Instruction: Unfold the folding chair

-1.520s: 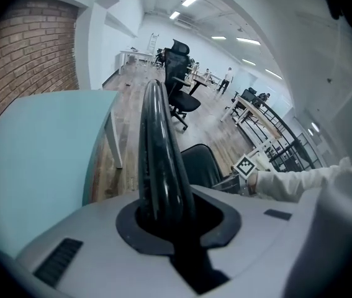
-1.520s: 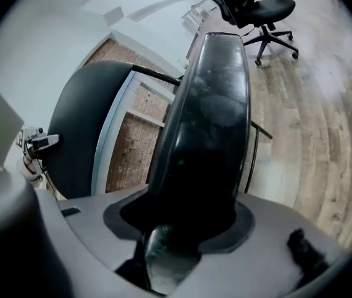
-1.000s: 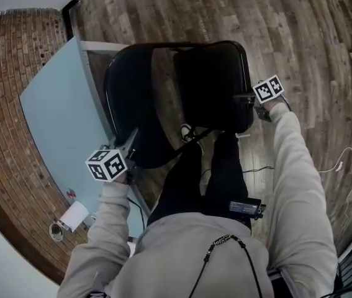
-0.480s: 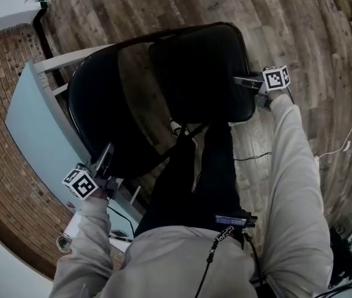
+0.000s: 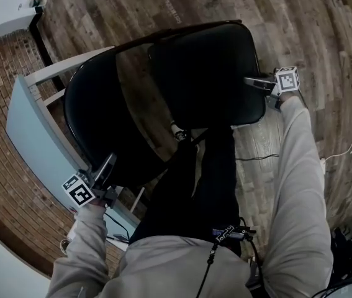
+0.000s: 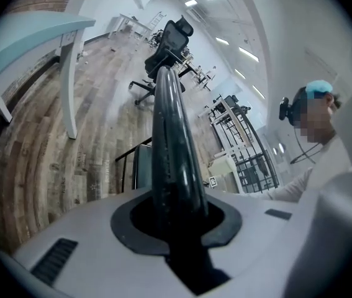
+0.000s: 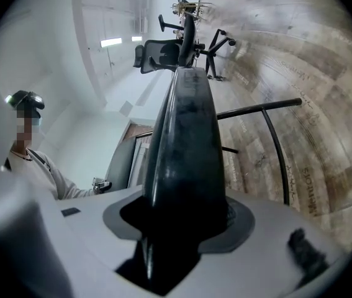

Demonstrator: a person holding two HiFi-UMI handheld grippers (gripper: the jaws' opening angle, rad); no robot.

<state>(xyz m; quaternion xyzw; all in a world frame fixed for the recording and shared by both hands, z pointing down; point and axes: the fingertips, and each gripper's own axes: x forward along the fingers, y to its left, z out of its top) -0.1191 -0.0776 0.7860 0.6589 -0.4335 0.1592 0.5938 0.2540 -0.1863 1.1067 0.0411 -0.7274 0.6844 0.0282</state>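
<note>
The black folding chair (image 5: pixel 207 73) stands partly spread in front of the person, in the head view. Its thin back panel (image 5: pixel 95 117) is at the left and its padded seat (image 5: pixel 225 98) at the right, with floor showing in the gap between them. My left gripper (image 5: pixel 108 162) is shut on the lower rim of the back panel (image 6: pixel 169 160), which runs straight out from between the jaws. My right gripper (image 5: pixel 254 81) is shut on the right edge of the seat (image 7: pixel 185 148). A black frame tube (image 7: pixel 275 141) curves beside the seat.
A light blue table (image 5: pixel 27 135) stands close on the left over brick-patterned flooring. The person's dark legs (image 5: pixel 194 185) are right behind the chair. A cable (image 5: pixel 256 159) lies on the wood floor at right. An office chair (image 6: pixel 169 42) and a metal rack (image 6: pixel 250 160) stand farther off.
Both grippers have sunk with the chair, the left toward the lower left, the right outward to the right. The back panel and seat have spread further apart.
</note>
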